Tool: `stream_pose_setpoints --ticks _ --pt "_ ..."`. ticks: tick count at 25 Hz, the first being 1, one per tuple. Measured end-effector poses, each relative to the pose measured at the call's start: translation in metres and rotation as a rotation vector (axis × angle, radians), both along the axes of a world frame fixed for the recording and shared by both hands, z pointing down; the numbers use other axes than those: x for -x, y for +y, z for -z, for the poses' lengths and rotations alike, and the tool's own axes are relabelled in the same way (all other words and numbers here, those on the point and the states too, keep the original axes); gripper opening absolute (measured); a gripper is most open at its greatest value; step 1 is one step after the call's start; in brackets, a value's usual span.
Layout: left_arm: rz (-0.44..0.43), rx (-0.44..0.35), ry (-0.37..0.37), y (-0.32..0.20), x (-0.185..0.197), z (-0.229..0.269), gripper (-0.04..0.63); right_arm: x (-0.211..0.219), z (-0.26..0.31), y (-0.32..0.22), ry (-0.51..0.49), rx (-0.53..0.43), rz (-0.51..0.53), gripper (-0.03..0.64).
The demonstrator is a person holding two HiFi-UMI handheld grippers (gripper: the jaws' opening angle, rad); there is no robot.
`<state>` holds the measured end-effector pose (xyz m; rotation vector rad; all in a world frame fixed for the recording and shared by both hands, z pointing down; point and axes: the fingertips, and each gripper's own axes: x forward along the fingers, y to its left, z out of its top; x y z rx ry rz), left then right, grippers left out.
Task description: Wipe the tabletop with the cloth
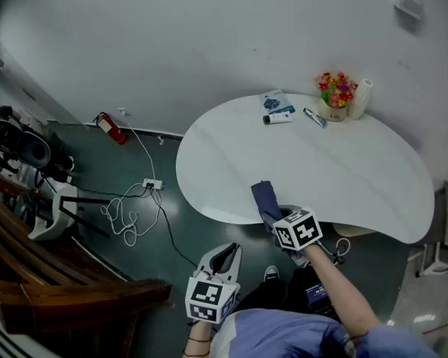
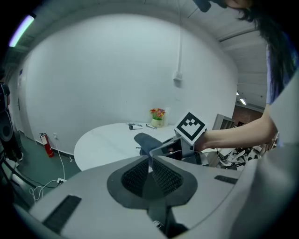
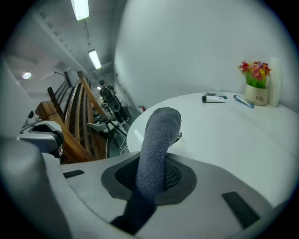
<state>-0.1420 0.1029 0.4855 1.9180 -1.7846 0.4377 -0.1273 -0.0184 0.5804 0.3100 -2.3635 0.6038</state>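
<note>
Right gripper view shows the cloth (image 3: 156, 140) pinched in your right gripper (image 3: 154, 179), jaws clamped on it, its free end over the near edge of the tabletop (image 3: 224, 135). Your left gripper (image 2: 150, 172) hangs closed and empty, off the table. Wiping looks barely begun; nearly the whole surface remains.

- Flower pot (image 3: 256, 94): a faint mark is carried on the front; it cannot be read.
- Leaflet (image 1: 276, 102): a printed cover is shown, too small to be read.
- Tube (image 1: 280, 118): label not legible.
- Marker cube (image 1: 298, 228): only a black-and-white square pattern is borne.
</note>
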Motion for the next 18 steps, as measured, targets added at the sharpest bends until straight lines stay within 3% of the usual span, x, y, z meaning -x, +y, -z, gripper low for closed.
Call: stream_pose_setpoints --ticks 5,9,13,18 --pt "0.035 -0.001 0.017 0.020 0.014 -0.002 0.020 0.053 -0.004 0.055 -0.022 0.026 0.121 0.071" --pt "0.052 -0.006 0.029 0.030 0.023 -0.004 0.020 0.072 -0.018 0.071 0.005 0.030 0.157 0.070" --pt "0.060 0.002 0.025 0.036 0.031 -0.009 0.020 0.061 -0.037 0.063 0.060 0.034 0.125 0.071" --pt "0.036 -0.001 0.034 0.026 0.026 -0.009 0.020 0.017 -0.053 0.032 0.119 0.033 0.037 0.071"
